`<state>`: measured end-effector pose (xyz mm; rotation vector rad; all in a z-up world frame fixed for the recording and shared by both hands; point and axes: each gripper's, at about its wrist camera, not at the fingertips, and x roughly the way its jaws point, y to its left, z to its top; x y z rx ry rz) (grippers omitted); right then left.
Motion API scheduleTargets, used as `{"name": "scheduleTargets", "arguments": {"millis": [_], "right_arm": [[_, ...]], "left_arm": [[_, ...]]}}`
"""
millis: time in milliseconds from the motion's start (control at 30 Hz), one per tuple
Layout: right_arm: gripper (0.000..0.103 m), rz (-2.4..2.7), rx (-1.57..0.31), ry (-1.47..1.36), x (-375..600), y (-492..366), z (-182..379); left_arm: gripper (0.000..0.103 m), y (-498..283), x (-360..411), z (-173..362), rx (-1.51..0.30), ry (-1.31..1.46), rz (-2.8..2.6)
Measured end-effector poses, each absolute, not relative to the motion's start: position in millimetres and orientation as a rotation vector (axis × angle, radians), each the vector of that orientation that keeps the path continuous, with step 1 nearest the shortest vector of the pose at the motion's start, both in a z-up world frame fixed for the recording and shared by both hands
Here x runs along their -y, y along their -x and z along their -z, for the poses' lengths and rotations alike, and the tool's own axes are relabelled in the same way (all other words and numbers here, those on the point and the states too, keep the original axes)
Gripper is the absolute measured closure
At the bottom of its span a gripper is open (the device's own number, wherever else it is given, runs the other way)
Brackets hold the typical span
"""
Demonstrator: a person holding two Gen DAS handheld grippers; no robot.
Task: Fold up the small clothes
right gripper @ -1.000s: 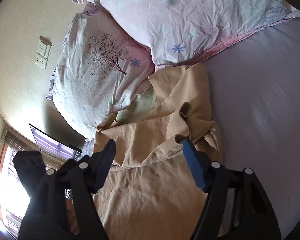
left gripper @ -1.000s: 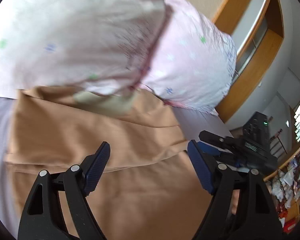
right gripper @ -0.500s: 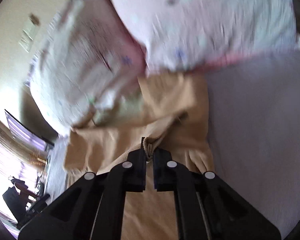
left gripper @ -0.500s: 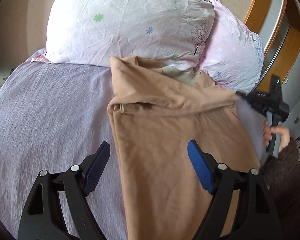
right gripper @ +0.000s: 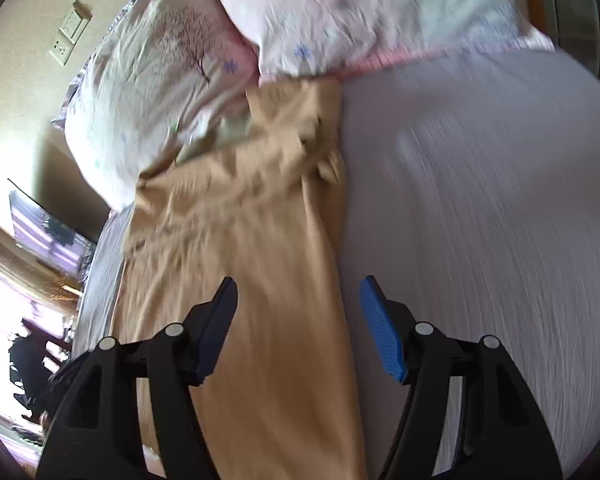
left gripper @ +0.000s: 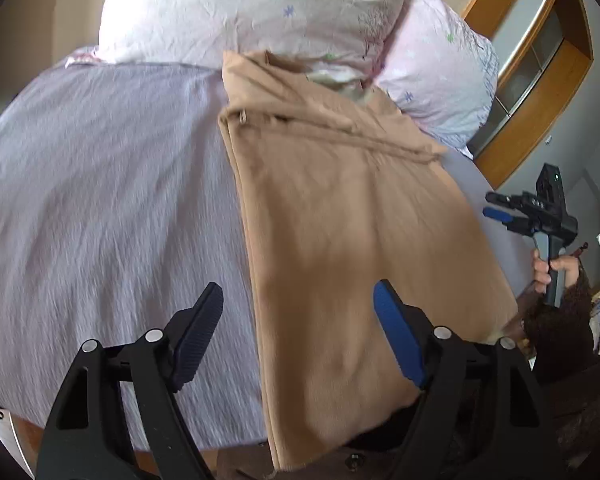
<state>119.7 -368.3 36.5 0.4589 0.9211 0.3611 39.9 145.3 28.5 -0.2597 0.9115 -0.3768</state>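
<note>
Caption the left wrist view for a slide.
Open left tongs hover over tan trousers laid lengthwise on a lilac bedsheet.

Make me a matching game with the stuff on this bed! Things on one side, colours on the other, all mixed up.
Things:
1. trousers
2. bed sheet
3. pillow
4. left gripper

Colours:
A. pale lilac
B. black with blue pads
C. tan
D. white-pink with little flowers

Pairs: 1-C, 2-A, 3-D, 4-B
</note>
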Motion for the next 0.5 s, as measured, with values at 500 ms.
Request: {"name": "scheduleTargets", "arguments": {"millis": [500], "right_arm": [[0.061, -0.517, -0.983, -0.511, 388, -6, -2]], "left_arm": [[0.033, 20, -153, -9, -0.937, 0.343, 0.388]]}}
